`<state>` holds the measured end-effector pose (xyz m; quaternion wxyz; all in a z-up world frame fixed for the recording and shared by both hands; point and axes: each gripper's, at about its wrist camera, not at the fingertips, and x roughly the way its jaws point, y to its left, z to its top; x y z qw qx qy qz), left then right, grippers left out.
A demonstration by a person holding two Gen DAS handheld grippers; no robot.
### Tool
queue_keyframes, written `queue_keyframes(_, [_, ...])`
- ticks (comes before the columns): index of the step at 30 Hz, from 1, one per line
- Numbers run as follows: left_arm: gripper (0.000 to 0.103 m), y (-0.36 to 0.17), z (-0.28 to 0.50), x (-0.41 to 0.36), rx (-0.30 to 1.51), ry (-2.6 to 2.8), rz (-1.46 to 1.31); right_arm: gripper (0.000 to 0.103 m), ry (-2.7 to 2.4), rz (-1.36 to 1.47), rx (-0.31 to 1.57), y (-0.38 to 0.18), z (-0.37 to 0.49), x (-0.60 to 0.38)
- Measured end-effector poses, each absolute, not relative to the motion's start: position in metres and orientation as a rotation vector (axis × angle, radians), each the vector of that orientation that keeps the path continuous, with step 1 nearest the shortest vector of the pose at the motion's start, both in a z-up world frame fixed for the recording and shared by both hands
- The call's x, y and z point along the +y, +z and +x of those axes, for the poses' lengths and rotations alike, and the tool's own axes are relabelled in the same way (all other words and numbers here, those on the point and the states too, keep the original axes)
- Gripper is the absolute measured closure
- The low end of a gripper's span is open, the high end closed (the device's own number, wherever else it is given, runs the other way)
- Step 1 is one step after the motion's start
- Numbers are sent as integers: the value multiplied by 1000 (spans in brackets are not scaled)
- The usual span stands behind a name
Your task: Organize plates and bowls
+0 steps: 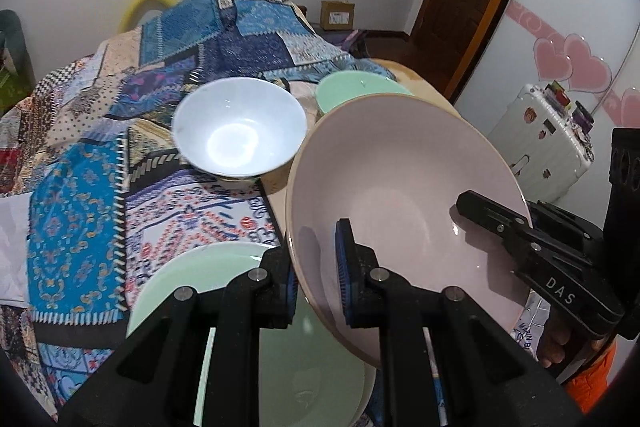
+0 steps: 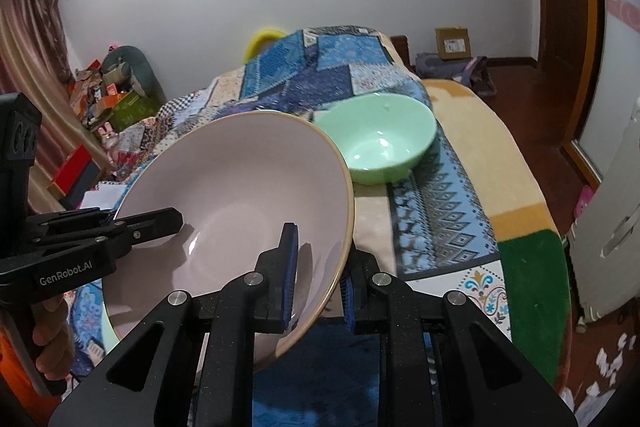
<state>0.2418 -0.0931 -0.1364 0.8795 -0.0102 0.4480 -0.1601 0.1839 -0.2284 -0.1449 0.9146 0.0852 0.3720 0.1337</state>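
A large pink bowl (image 1: 404, 187) is held in the air between both grippers, tilted. My left gripper (image 1: 316, 279) is shut on its left rim. My right gripper (image 2: 318, 283) is shut on its right rim, and the bowl (image 2: 248, 187) fills that view. The right gripper also shows in the left wrist view (image 1: 480, 211). A pale green plate (image 1: 224, 291) lies under the pink bowl. A white bowl (image 1: 240, 131) stands on the patchwork cloth beyond. A green bowl (image 2: 380, 143) stands farther back, also in the left wrist view (image 1: 352, 91).
The patchwork cloth (image 1: 80, 187) covers a raised surface with a yellow blanket (image 2: 500, 155) on its right side. A white suitcase (image 1: 540, 139) stands by the wardrobe. A cardboard box (image 2: 452, 45) sits on the floor by the far wall.
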Motion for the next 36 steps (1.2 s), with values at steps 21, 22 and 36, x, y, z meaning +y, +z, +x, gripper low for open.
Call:
queue_keyframes(21, [87,-96,179,27,848,-161,-93,86,452,108,703,-122,173,-122])
queue_keyframes(22, [87,-96,177,33,847,-152,-96,86,464,103,704,-121,174,-117])
queue_keyframes(36, [87,-109,153,114,861,-31,-165,86,590,60,731,-131,180,-46])
